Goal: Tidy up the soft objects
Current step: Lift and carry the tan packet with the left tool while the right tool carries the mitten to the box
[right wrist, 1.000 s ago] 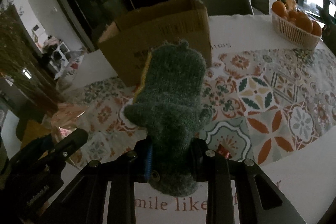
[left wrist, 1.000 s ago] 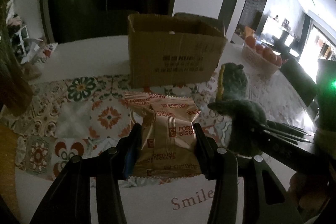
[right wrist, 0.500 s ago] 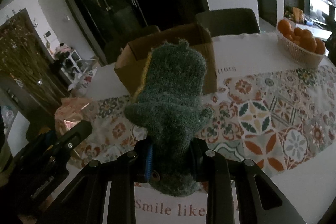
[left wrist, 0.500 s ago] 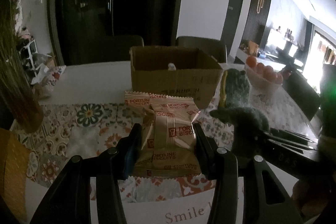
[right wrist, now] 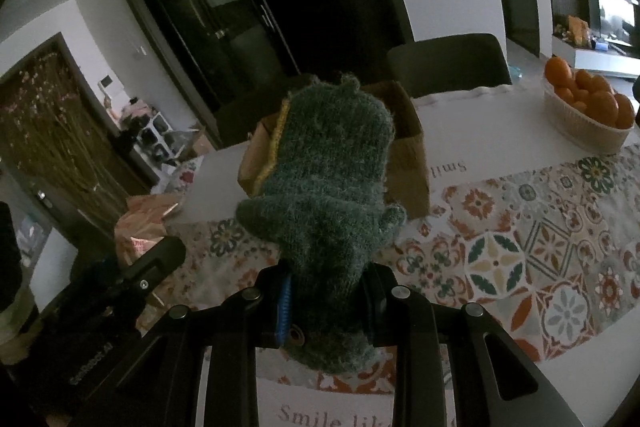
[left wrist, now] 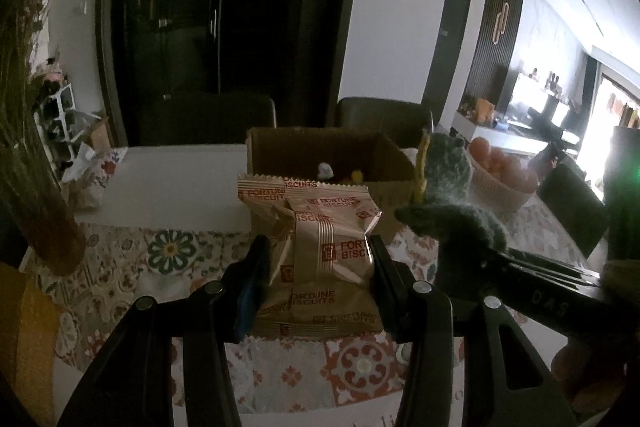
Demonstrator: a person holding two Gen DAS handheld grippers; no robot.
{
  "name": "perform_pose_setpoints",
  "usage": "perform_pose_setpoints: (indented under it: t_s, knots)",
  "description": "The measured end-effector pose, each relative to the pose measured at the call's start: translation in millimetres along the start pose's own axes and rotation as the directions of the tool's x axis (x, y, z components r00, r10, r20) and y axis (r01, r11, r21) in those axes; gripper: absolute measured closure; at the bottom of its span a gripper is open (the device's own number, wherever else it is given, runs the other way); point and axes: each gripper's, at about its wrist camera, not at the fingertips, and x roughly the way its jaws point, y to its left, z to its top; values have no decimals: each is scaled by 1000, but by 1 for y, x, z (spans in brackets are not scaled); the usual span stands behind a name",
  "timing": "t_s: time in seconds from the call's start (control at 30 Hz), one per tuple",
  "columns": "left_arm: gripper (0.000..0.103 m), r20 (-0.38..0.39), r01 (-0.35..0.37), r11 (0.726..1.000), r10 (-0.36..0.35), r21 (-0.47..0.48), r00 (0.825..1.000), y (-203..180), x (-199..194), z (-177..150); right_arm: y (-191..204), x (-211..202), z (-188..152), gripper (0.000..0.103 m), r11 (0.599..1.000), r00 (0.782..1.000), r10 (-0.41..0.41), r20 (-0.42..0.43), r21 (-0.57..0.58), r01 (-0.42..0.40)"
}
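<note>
risk: the biscuit packet [left wrist: 320, 259] is slick foil pinched only at its crumpled sides by the left gripper [left wrist: 318, 267]; a jolt could let it slide out short of the cardboard box [left wrist: 332, 157]. the green knit glove [right wrist: 324, 211] stands upright above the right gripper [right wrist: 326, 307], whose jaws pinch its cuff; its floppy top may snag the box rim. pose: both grippers hang side by side above the patterned table runner [right wrist: 520, 247], angled downward toward the open box just beyond them.
</note>
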Motion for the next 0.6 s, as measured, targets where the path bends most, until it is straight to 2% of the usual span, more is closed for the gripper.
perform_pose_setpoints:
  t_s: [0.37,0.6]
  knots:
    - [55,45,6,999,-8,42,999,-6,12,36,-1,6,33,74,1000,999,20,31,17,-20]
    - [55,53,-1,998,-2,65,999,-6,31,58,-9,26,57,74,999,1000,17,8,51,-18]
